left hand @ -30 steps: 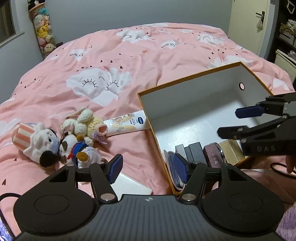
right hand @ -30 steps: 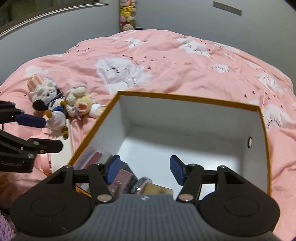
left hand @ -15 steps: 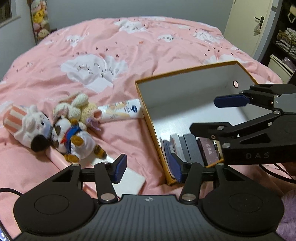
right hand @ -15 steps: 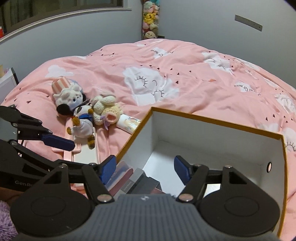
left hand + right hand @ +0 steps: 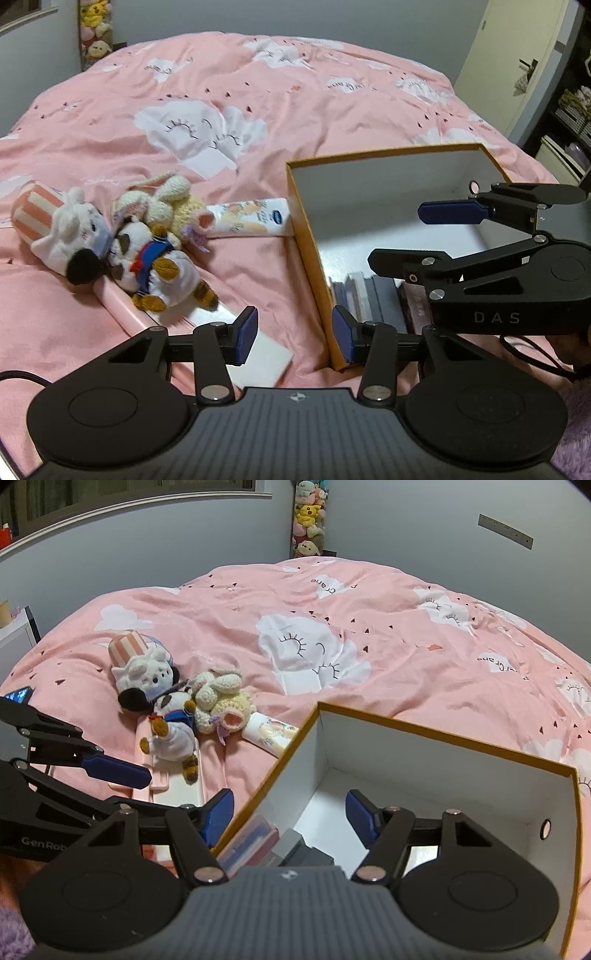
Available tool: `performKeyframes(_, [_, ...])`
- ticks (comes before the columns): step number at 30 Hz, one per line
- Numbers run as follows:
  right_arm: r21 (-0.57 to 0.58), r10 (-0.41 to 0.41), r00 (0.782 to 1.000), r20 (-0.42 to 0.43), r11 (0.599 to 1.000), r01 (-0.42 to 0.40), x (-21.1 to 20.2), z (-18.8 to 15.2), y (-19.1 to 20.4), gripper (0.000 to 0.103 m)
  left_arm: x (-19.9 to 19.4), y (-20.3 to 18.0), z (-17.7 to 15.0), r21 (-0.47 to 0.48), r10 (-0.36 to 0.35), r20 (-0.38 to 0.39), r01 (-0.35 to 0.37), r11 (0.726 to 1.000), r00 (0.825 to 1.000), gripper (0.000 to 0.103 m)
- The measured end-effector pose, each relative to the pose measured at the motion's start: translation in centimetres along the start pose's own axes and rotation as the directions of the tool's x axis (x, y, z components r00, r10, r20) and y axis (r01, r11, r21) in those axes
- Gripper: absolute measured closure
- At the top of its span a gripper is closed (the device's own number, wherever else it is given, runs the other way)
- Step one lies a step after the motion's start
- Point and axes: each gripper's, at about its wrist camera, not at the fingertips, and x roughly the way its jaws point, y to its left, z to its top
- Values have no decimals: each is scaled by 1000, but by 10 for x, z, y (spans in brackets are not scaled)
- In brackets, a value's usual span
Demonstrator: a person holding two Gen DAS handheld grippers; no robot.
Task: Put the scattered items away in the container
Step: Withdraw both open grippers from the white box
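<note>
Left wrist view: left gripper gapes empty, plush toys at ten o'clock beside the lotion tube, box at two; right wrist view: right gripper, also apart (nothing held), straddles the box wall, so approach low and pinch one toy's body.

This is a bedroom in a home. A bed fills both views, under a pink duvet printed with white clouds and sleepy eyes. Plush toys are stacked in the corner against a grey wall, and more soft toys lie on the bedding. A cream door with a dark handle stands at the right, beside dark shelving that seems to hold baskets, though it is blurred there. A window sill runs along the left wall.
</note>
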Motion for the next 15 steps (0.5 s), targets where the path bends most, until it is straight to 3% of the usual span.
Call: performKeyframes(15, [-10, 94, 994, -48, 995, -95, 27, 15, 15, 38, 2, 27, 6, -54, 127, 10, -126, 991, 992, 52])
